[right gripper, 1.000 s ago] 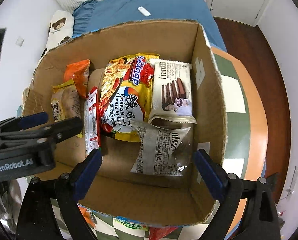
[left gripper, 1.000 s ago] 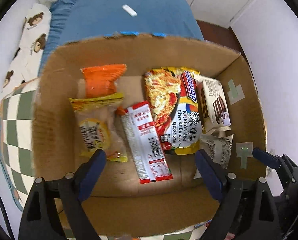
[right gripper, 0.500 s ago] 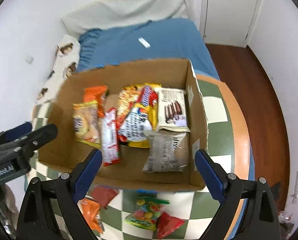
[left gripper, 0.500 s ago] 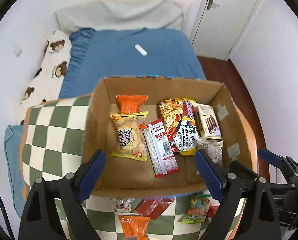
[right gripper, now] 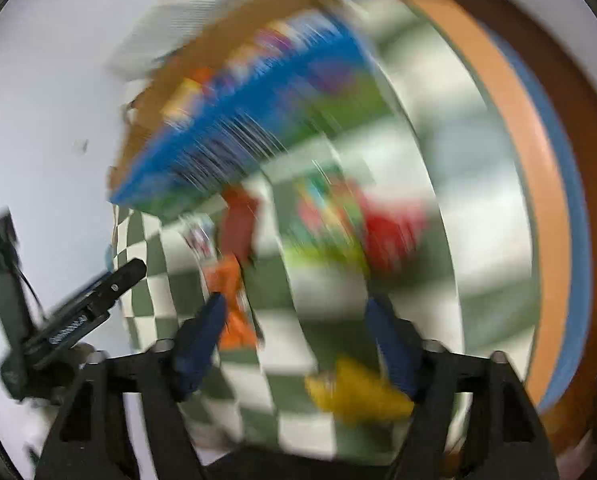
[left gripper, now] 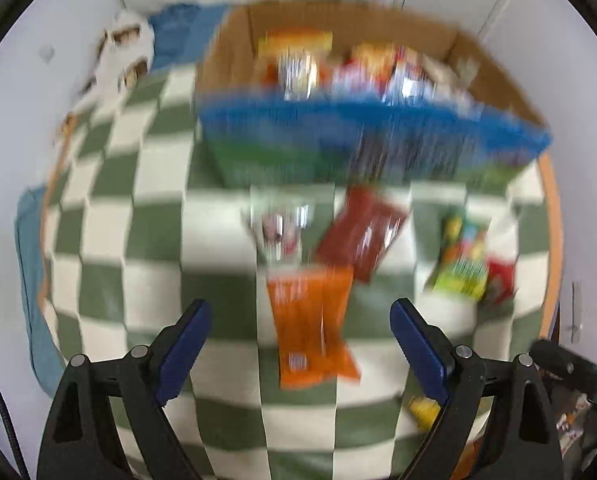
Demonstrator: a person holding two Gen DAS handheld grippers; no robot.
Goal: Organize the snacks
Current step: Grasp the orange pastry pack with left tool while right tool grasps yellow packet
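Note:
Both views are motion-blurred. A cardboard box (left gripper: 234,64) with a blue and green printed front holds several snack packets at the back of the checkered table (left gripper: 146,240). Loose packets lie in front of it: an orange one (left gripper: 310,324), a dark red one (left gripper: 362,236), a white one (left gripper: 278,228), a green one (left gripper: 462,264), a red one (left gripper: 498,280) and a yellow one (left gripper: 424,410). My left gripper (left gripper: 302,344) is open and empty, just above the orange packet. My right gripper (right gripper: 298,340) is open and empty, with the yellow packet (right gripper: 354,388) near its right finger. The box (right gripper: 234,132) shows blurred.
The table has a round orange rim (right gripper: 538,184). A blue bed (left gripper: 178,32) and a bear-print pillow (left gripper: 126,52) lie behind the box. The left gripper's body (right gripper: 78,316) shows at the left of the right wrist view.
Both grippers have pulled back and tilted down from over the box to the loose packets in front of it. The right wrist view has also swung round. Both stay open.

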